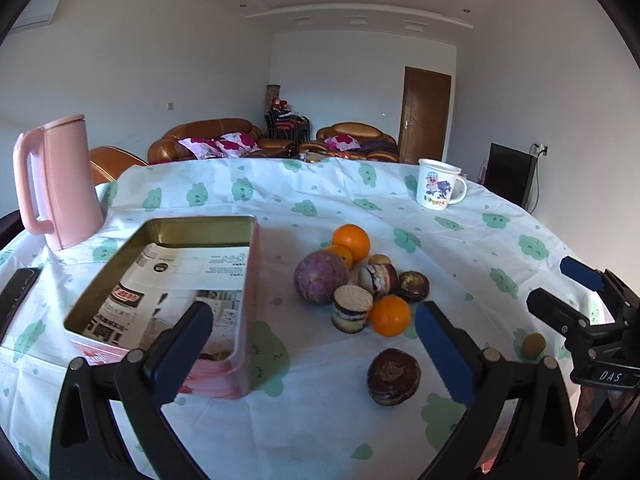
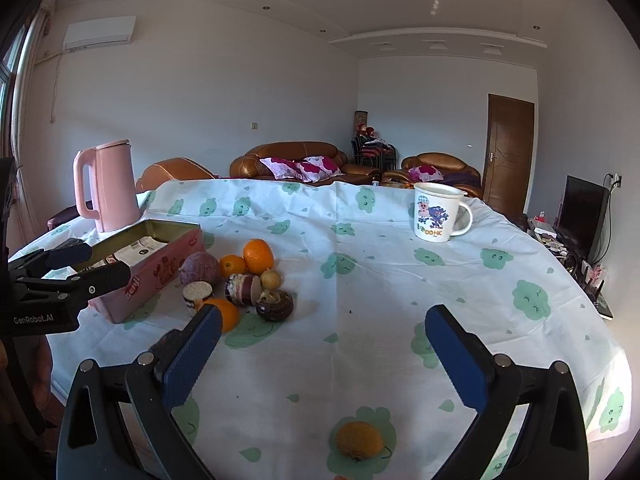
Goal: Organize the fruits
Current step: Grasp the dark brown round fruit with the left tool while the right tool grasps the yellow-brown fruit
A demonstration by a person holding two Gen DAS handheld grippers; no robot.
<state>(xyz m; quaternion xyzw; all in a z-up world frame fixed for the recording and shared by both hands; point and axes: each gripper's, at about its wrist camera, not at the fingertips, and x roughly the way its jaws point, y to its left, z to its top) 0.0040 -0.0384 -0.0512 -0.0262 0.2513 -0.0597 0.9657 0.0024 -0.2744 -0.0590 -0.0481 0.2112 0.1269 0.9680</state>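
Cloud-print tablecloth (image 2: 360, 280) | mug (image 2: 438, 212) reads "OOHK" | left tongs (image 1: 314, 336) agape, empty | right tongs (image 2: 324, 344) agape, empty

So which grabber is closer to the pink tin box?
Left. The left gripper hangs open right at the pink tin, one finger over its near corner. The right gripper is off beyond the fruit pile.

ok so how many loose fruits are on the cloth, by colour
orange fruits: 3
whole purple fruit: 1
cut purple-and-white pieces: 2
dark brown fruits: 2
small tan fruits: 2
total: 10
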